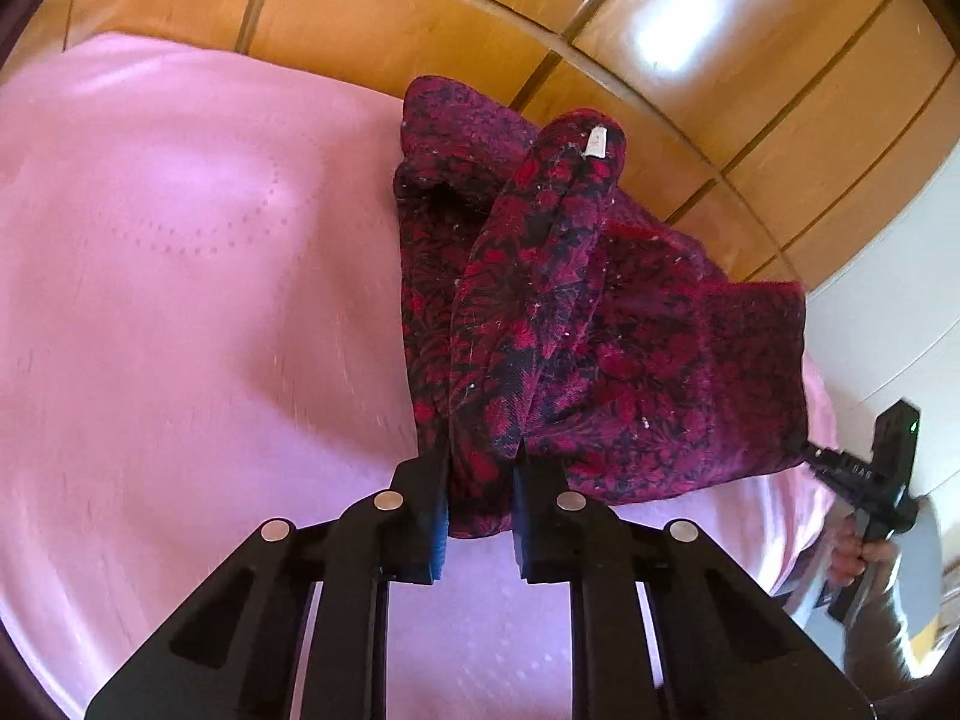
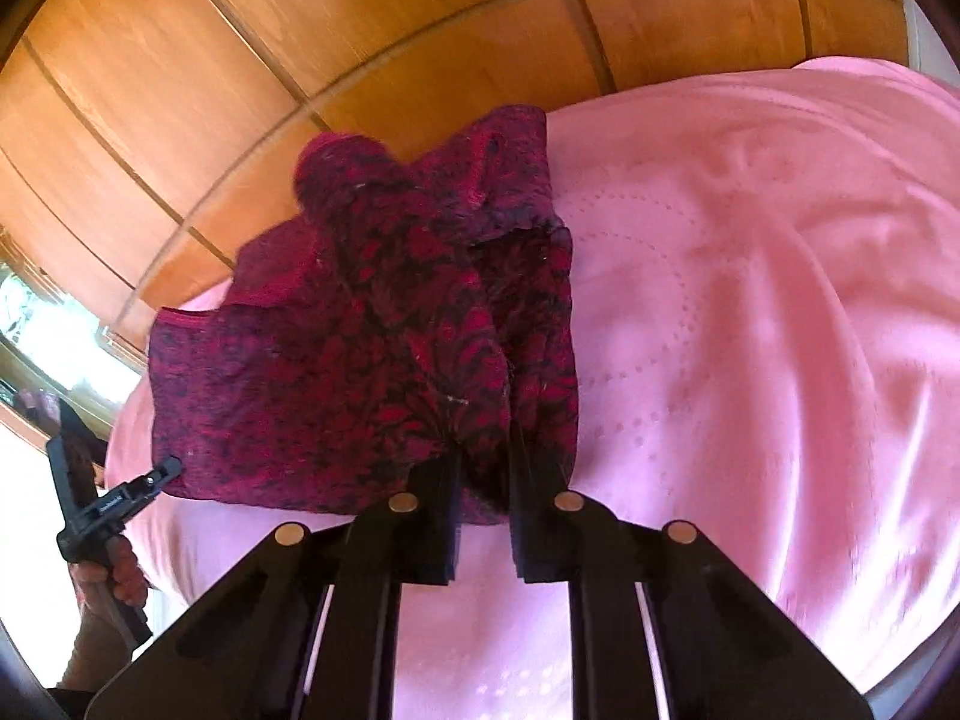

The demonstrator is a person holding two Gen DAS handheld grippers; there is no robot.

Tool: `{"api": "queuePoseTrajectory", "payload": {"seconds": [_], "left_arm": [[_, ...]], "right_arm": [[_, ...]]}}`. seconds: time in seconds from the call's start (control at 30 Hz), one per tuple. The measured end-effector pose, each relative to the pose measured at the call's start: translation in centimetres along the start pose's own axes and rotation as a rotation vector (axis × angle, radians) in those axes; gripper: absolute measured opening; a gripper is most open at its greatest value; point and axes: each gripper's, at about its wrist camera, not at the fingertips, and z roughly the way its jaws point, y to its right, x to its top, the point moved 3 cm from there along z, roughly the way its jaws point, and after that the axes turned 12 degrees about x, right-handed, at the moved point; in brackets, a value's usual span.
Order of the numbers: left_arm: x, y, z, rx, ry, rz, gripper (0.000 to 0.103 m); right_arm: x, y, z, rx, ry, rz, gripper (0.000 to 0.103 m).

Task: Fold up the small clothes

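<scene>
Left tongs [image 1: 480, 480]: jaws pinched on a bunched fold at the near edge of the garment [image 1: 576, 324], cloth squeezed between the black fingers [image 1: 429, 510]. Grip looks firm; fabric fills the gap between the jaws.

Right tongs [image 2: 483, 483]: same story, jaws clamped on the other end of the near edge of the garment [image 2: 372, 372], fabric pinched between the fingers [image 2: 441, 510].

Each tool shows up in the other's camera. In the left wrist view the right tongs [image 1: 810, 450] bite the garment's lower right corner, with the person's hand [image 1: 858, 546] on the grip and a grey sleeve [image 1: 894, 612] behind. In the right wrist view the left tongs [image 2: 174, 465] hold the lower left corner, hand [image 2: 114, 570] wrapped on the handle.

Garment: dark red and black floral print, small, stretched between the two grips along its near edge. The rest drapes away from the cameras in loose folds and ridges. A white tag [image 1: 597, 141] shows on the far fold in the left view. It sits toward the far edge of the bed [image 1: 180, 252], over a pink cover [image 2: 750, 276] with a dotted stitched pattern. Whether the near edge is lifted clear of the cover cannot be told.

Behind the bed: wooden panels [image 1: 420, 18], glossy, with dark seams. Both frames slightly motion blurred.
</scene>
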Motion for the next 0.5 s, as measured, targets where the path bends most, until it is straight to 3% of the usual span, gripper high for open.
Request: {"api": "queuePoseTrajectory", "payload": {"seconds": [0.13,0.33,0.5], "left_arm": [[-1.4,0.1,-1.4,-0.02,-0.009,-0.001,0.015],[-5.5,-0.8,-4.1,-0.042,-0.081,-0.047,0.014],[-7.7,-0.7,-5.2,0.023,-0.098,-0.037,0.019]], "right_arm": [[-0.6,-1.0,-1.1,0.037,0.005,0.02,0.011],[-4.3,-1.1,-3.9,0.033,-0.103,0.029,0.011],[-5.5,0.1,-3.1,-0.007,-0.149,0.069,0.013]]}}
